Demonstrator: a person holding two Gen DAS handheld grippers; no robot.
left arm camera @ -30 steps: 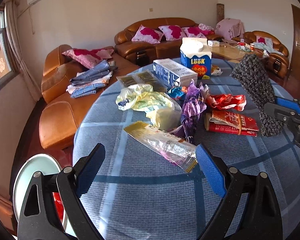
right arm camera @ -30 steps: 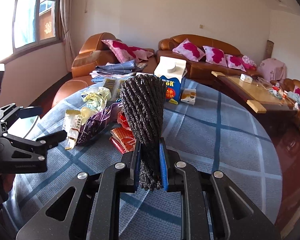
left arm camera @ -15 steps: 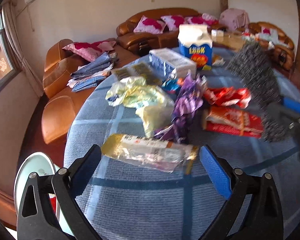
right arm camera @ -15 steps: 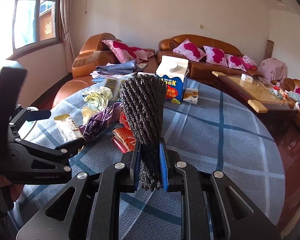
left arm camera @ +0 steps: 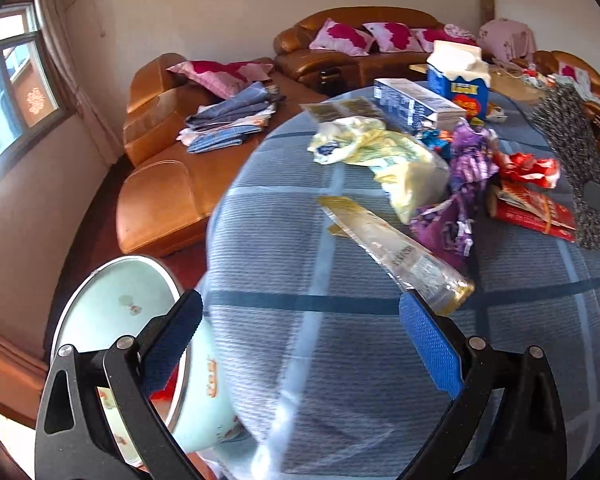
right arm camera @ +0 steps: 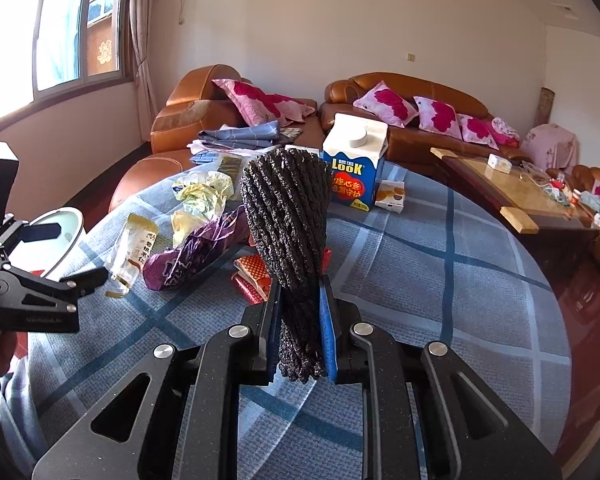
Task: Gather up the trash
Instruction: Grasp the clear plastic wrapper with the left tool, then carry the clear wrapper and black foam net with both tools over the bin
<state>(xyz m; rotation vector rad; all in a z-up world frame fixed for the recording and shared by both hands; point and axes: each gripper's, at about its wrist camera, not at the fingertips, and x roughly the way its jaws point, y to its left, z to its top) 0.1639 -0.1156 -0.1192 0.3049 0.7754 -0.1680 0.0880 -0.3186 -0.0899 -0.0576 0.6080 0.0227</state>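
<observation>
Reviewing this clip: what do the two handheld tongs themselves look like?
Both tongs, left and right, are black metal linkage frames with triangular cut-outs and silver round pivot bolts. Their fingers carry ribbed blue pads. The left one's side, seen from the right wrist view, bears faint grey lettering. No cables or sleeves show.

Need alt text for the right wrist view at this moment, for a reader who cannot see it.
The right gripper is shut on a dark textured cloth that stands up above a round table with a blue plaid tablecloth. Behind it lie crumpled wrappers and a blue LOOK carton; the left gripper is open at the left edge.
</observation>
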